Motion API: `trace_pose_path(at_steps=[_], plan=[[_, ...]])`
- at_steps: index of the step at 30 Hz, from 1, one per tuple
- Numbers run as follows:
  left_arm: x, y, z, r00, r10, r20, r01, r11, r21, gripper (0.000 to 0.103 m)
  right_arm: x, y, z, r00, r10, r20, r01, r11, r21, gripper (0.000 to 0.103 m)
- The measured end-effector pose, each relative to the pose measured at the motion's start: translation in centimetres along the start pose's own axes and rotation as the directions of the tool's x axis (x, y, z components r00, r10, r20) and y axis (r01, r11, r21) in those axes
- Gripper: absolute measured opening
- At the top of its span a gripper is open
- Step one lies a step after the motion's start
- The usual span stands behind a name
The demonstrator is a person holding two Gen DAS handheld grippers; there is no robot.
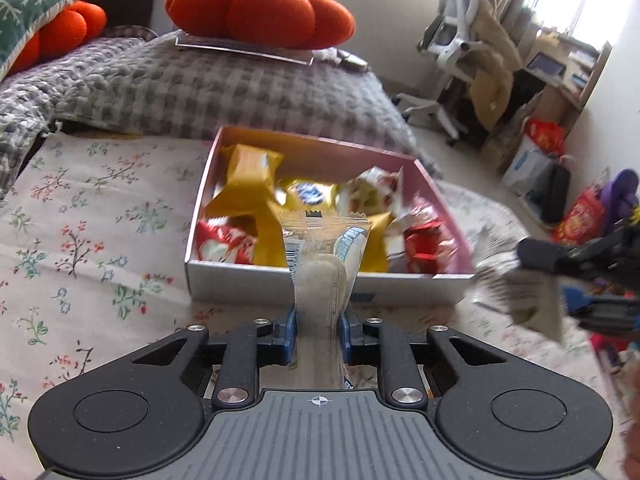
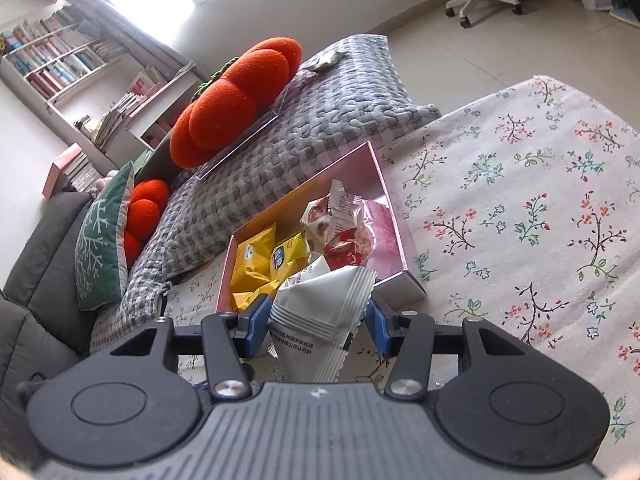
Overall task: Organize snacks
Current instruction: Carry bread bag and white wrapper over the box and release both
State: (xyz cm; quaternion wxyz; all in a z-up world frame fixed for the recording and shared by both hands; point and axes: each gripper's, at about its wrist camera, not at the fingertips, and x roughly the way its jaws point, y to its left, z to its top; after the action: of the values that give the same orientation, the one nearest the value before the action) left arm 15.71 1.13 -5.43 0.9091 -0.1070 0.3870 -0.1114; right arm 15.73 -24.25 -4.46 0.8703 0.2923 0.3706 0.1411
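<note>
A pink open box [image 1: 208,270] [image 2: 394,236] on the floral cloth holds several wrapped snacks: yellow packets [image 1: 250,178] [image 2: 256,258], red-and-white ones [image 1: 222,242] [image 2: 344,220]. My left gripper [image 1: 319,322] is shut on a clear packet of pale rice crackers [image 1: 324,264], held upright just in front of the box's near wall. My right gripper [image 2: 318,322] is shut on a silver-white packet [image 2: 320,308], held above the box's near corner. In the left wrist view the right gripper [image 1: 580,264] shows blurred at the right edge, with the silver packet [image 1: 516,300].
The box lies on a floral cloth [image 1: 92,240] [image 2: 520,200]. Behind it are a grey checked blanket [image 1: 200,88] [image 2: 304,128], orange pumpkin cushions [image 1: 260,10] [image 2: 236,100] and a green pillow [image 2: 102,240]. An office chair [image 1: 456,40] and bags [image 1: 576,216] stand to the right.
</note>
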Motion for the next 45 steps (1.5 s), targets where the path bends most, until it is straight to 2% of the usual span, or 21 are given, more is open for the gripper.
trace_pose_path(at_steps=[8,17,22,28,31,34,39,42,45], plan=[[0.8,-0.2,3.7,0.999,-0.035,0.025,0.035,0.999,0.000,0.019,1.2,-0.7,2.5,0.998,0.062,0.009,-0.063,0.995,0.079,0.047],[4.1,0.3,9.2,0.997,-0.061,0.038,0.061,0.998,0.002,0.019,4.6,-1.6,5.0,0.998,0.067,0.007,-0.067,0.987,0.149,0.047],[6.2,1.0,11.3,0.997,-0.062,0.037,0.062,0.998,0.001,0.019,6.3,-0.3,5.8,0.997,0.073,0.016,-0.075,0.988,0.132,0.047],[9.1,1.6,10.9,0.999,-0.052,-0.009,0.051,0.998,-0.026,0.019,8.8,1.2,5.3,0.998,0.070,0.011,-0.071,0.992,0.109,0.047],[9.1,2.2,10.8,0.999,-0.046,-0.011,0.046,0.999,-0.030,0.023,9.4,1.5,4.7,0.997,0.063,0.043,-0.068,0.991,0.119,0.049],[8.2,2.7,11.0,1.000,-0.021,-0.002,0.021,0.999,-0.039,0.026,9.6,1.7,4.3,0.999,0.044,0.031,-0.047,0.992,0.116,0.058],[6.2,3.3,11.2,1.000,0.001,0.007,0.000,0.996,-0.086,0.034,7.7,1.9,5.0,0.999,0.023,0.048,-0.027,0.996,0.089,0.059],[4.8,3.1,10.7,1.000,0.029,0.008,-0.028,0.997,-0.079,0.040,6.2,2.0,5.4,0.997,-0.011,0.074,0.005,0.997,0.076,0.059],[3.4,2.5,9.4,0.999,0.043,0.000,-0.043,0.998,-0.052,0.048,4.8,2.3,5.6,0.997,-0.056,0.043,0.054,0.997,0.046,0.059]])
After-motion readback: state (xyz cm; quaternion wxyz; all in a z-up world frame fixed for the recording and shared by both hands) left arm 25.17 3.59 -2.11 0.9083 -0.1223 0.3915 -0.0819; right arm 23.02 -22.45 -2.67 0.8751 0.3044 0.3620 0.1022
